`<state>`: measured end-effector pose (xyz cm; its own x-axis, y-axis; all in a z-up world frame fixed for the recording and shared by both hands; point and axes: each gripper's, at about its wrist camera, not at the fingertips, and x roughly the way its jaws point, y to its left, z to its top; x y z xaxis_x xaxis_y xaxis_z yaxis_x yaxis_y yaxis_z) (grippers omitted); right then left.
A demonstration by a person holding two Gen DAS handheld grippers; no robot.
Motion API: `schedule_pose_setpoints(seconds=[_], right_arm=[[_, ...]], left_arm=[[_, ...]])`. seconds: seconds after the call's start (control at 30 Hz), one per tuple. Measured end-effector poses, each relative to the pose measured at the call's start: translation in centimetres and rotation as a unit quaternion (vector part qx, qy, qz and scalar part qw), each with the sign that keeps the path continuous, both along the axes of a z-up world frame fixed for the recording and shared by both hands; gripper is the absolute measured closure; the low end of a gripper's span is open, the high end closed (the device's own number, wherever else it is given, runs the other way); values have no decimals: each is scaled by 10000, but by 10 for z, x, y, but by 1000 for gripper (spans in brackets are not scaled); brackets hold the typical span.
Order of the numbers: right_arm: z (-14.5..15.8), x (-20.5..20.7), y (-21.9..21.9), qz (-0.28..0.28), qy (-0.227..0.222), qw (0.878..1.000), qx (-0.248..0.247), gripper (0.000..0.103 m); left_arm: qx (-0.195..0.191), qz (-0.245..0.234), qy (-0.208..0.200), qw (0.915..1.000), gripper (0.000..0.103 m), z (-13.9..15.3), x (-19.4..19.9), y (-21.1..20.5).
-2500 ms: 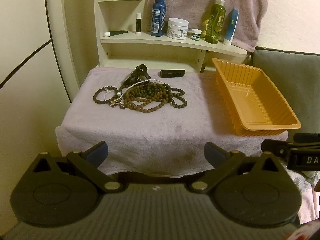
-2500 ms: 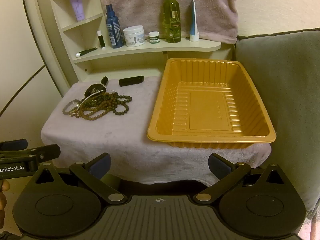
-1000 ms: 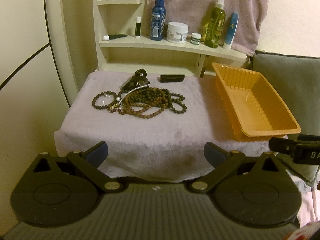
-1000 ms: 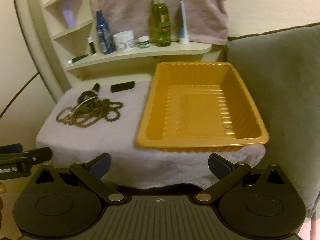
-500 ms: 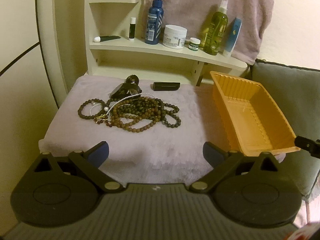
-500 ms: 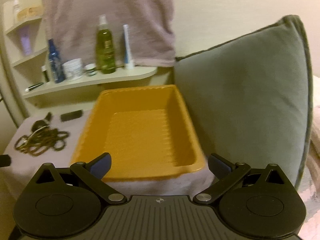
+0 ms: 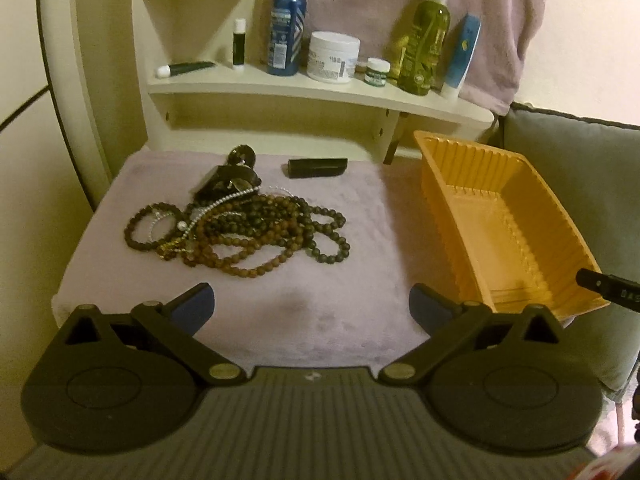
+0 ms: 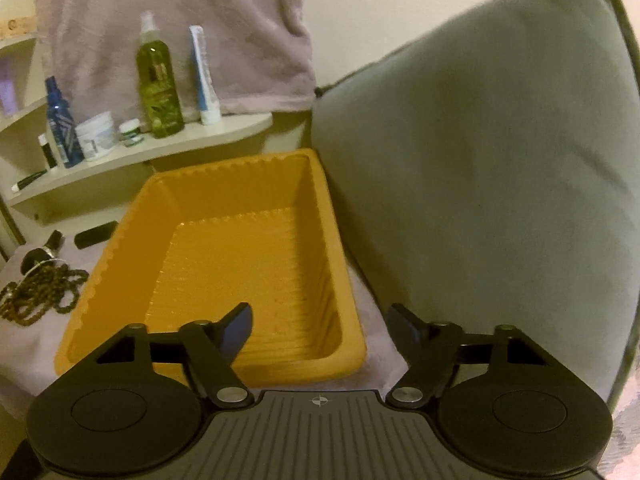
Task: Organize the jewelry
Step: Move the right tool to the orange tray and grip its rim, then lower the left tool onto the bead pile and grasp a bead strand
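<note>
- My left claw (image 7: 312, 306) is released, fingers spread wide, nothing between them; it hangs over the near edge of the counter (image 7: 320, 320), which has a mauve towel over it.
- My right claw (image 8: 320, 322) is also released and empty, hovering at the near right corner of the orange tray (image 8: 120, 280); the left fingertip (image 8: 236, 328) sits over the tray's near end, the right one is just outside its rim.
- The jewelry pile (image 7: 240, 232) lies on the counter well left of the tray, not touching it: tangled strands of dark and brown wooden beads, plus a thin white pearl strand across the top.
- A small dark bead bracelet (image 7: 148, 228) sits at the pile's left edge, touching it.
- A black hair clip (image 7: 232, 178) rests on the far side of the pile, overlapping the beads.
- A black rectangular case (image 7: 318, 168) lies behind the pile, between it and the tray's far end, apart from both.
- The tray holds nothing; its right long side is just beside a grey-green cushion (image 8: 480, 180).
- Behind the tray, a cream shelf (image 7: 320, 92) carries a blue spray bottle (image 7: 286, 28), a white jar (image 7: 332, 62), a green bottle (image 7: 424, 40) and a blue-and-white tube (image 7: 462, 56).
</note>
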<state>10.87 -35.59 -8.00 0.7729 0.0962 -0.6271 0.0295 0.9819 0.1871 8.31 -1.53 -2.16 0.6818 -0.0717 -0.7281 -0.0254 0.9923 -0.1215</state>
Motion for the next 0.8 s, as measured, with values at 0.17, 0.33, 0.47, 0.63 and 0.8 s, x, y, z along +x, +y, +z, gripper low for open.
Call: schedule_pose_setpoints(seconds=[0.17,0.33,0.47,0.63,0.8], right_arm=[[-11,10,-5,28,106,9999,131,45],[-17,19,-7,45,157,9993,336,58],[-21,24,-5,62,212,9990,379,61],[-22,26,-5,92,242,9989,382,74],[-19,26,-4,84,208,9992,326,84]], left_arm=[[-31,-29,88,10000,0,-7,10,-2],[-67,-102,175,9998,0,-11,19,-6],[-78,-138,212,9997,0,-13,23,-8],[-97,-132,206,9997,0,-14,25,-8],[-107,-99,160,9998,0,-14,24,-5]])
